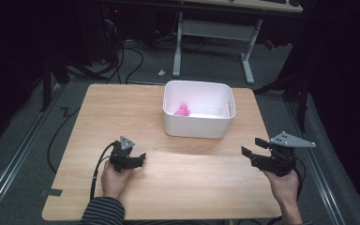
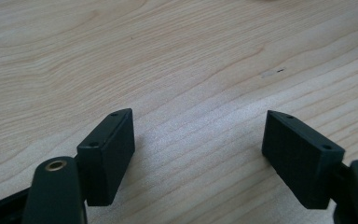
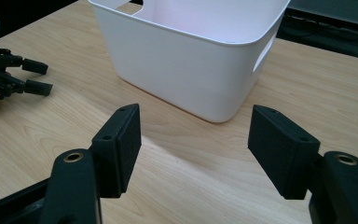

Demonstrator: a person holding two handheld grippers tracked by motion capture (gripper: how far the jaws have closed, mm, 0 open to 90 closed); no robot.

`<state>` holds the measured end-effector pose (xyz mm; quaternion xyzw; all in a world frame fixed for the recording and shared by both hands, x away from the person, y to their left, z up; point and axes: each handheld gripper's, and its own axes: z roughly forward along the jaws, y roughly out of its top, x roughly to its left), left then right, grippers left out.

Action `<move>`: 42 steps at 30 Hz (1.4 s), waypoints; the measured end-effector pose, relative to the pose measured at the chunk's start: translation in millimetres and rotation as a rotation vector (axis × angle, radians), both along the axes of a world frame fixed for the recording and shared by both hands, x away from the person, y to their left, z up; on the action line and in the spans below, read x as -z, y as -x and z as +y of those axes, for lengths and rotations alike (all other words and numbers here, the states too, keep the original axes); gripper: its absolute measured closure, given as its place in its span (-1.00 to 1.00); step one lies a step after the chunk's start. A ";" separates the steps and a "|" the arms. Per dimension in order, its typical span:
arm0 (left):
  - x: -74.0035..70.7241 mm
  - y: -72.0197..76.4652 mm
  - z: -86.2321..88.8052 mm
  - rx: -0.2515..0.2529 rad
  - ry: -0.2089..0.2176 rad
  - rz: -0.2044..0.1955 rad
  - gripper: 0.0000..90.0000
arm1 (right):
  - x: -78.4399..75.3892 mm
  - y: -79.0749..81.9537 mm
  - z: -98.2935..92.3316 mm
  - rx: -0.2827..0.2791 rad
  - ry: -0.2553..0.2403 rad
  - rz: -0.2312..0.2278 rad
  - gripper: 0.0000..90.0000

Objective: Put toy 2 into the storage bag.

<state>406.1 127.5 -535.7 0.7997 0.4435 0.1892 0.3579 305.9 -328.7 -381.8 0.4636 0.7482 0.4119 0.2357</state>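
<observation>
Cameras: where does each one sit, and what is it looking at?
High view: above the light wooden table, looking down; both hands, left gripper, right gripper.
Left gripper view: on that gripper, facing bare wood between open jaws.
Right gripper view: on that gripper, facing the white plastic bin.
Shared: bin, table, left gripper.

The left gripper rests low in the left hand, jaws apart and empty. The right gripper, held by the right hand, stands open too.
</observation>
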 end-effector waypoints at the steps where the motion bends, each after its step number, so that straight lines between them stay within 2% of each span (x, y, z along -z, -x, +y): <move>1: 0.0 0.0 0.0 0.000 0.000 0.000 -0.43 | 1.9 -1.1 1.6 -0.004 -0.005 0.000 -0.23; 8: 0.0 0.0 0.0 0.000 0.000 0.000 -0.43 | 18.8 -11.4 12.8 -0.021 -0.020 0.019 -0.22; 18: 0.0 0.0 0.0 0.000 0.000 0.000 -0.43 | 43.3 -25.7 28.6 -0.034 0.000 0.048 -0.22; 30: 0.0 0.0 0.0 0.001 0.000 0.000 -0.43 | 70.8 -39.4 36.5 -0.030 -0.012 0.093 -0.21; 42: 0.0 0.0 0.0 0.001 -0.001 0.000 -0.43 | 97.9 -50.9 43.2 -0.028 0.011 0.139 -0.21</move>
